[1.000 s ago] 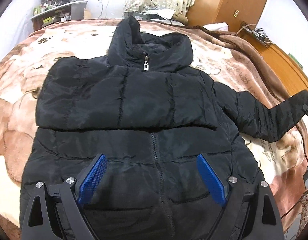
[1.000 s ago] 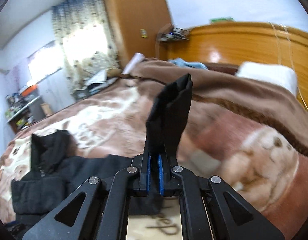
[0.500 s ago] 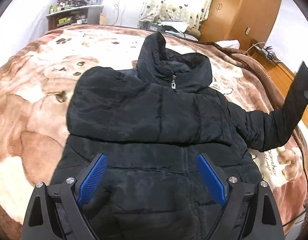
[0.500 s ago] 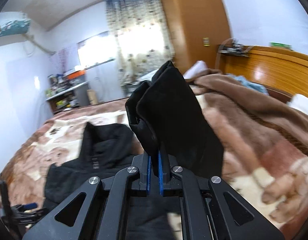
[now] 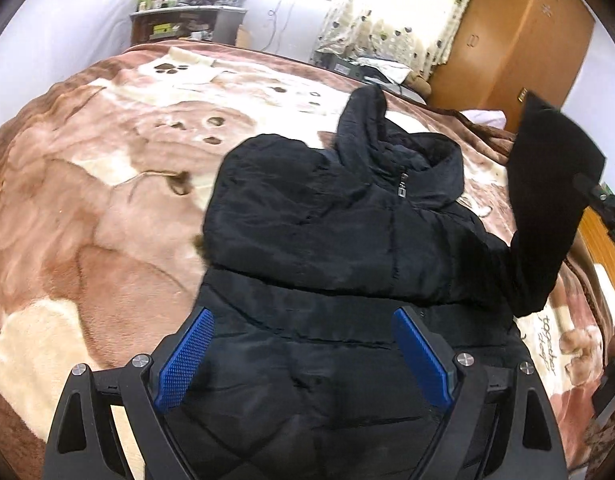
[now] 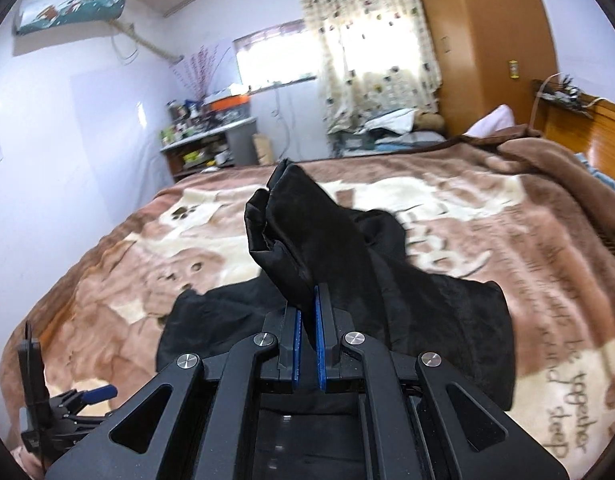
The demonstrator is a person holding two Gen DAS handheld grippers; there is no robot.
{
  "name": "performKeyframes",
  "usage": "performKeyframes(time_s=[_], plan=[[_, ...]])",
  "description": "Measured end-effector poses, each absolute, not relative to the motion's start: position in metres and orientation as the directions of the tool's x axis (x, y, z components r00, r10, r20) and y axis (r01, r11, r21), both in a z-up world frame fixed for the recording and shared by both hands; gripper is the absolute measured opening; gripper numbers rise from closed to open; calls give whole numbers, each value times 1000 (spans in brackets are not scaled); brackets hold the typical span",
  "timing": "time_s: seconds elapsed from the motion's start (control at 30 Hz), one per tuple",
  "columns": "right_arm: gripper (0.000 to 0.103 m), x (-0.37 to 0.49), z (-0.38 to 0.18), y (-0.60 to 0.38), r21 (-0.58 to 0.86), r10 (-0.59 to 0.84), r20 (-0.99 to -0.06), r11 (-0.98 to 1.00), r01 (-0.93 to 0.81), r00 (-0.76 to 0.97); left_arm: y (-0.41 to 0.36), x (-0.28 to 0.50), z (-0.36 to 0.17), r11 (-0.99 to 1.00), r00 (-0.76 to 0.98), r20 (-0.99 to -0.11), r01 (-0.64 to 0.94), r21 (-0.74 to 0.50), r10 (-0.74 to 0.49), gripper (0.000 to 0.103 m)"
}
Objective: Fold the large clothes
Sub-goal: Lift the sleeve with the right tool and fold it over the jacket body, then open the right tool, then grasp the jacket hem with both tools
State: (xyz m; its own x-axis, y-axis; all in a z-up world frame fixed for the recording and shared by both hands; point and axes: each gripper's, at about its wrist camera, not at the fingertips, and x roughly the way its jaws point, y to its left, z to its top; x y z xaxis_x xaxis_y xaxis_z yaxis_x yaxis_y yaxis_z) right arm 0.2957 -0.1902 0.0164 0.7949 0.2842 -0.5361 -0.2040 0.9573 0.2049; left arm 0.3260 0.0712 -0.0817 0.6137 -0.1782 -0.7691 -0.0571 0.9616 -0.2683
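Observation:
A black padded hooded jacket [image 5: 331, 240] lies front up on the bed, zipped, with its hood [image 5: 367, 120] pointing away and one sleeve folded across the chest. My left gripper [image 5: 303, 352] hangs open above the jacket's lower half, blue pads wide apart, nothing between them. The other sleeve [image 5: 547, 200] is lifted off the bed at the right. My right gripper [image 6: 306, 316] is shut on that sleeve's cuff [image 6: 303, 236], which stands up above the jaws, over the jacket body [image 6: 439, 312]. The left gripper [image 6: 87, 394] shows at the lower left of the right wrist view.
A brown and cream plush blanket [image 5: 107, 208] covers the whole bed. A cluttered shelf [image 5: 179, 24] stands by the far wall, a curtained window [image 6: 371, 60] and wooden wardrobe [image 5: 519, 36] behind. A wooden headboard [image 6: 611, 136] rises at the right.
My right gripper has lifted the sleeve cuff off the bed and swung it in over the jacket. My left gripper has slid sideways, so the jacket now sits further right in its view.

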Motion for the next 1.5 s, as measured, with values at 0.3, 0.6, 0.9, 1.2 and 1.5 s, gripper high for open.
performKeyframes(time_s=[0.3,0.6,0.9,1.2,1.5], plan=[[6,320,-31,-128,247,373,-612,928,-279,697,94,330,-93,957,609,-776,-95,-274,-162,91],[6,339,-75,-85,218,386,-700,917,-335,600,108,335,-110,953,593,-791,-122,-277,-154,91],[22,350,-98,-75,283,419,-743,903,-322,522,111,340,-111,950,601,-786,-137,-280,-145,91],[49,327,-47,-126,262,422,-666,904,-337,616,86,355,-85,963,624,-764,-68,-261,-163,91],[49,335,-45,-263,145,105,-692,989,-5,714,24,391,-63,967,641,-734,56,-248,-225,91]])
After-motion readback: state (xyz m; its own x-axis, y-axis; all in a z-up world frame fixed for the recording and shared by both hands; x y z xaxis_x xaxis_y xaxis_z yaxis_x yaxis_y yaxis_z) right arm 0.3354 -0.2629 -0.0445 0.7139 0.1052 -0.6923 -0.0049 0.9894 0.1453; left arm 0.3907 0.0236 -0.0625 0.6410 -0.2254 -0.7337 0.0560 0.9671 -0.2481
